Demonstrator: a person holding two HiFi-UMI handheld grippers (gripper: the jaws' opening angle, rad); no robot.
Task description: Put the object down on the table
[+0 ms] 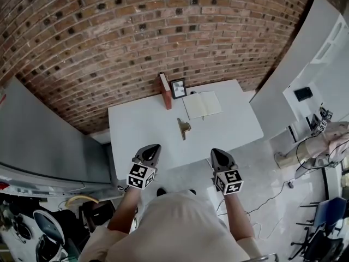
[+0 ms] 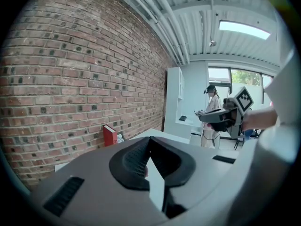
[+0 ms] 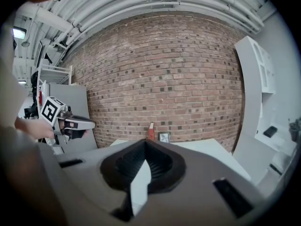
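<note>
Left gripper [image 1: 151,148] and right gripper [image 1: 217,154] hang over the white surface's [image 1: 136,132] near edge, fingers [image 2: 131,161] clenched on nothing. Tan clip [image 1: 184,128] lies mid-surface, well apart from both, near an open notebook [image 1: 202,104].

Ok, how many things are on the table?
4: red book upright at the far edge, picture frame beside it, open notebook right of them, tan clip near the middle. Tiny ones could be missed.
</note>
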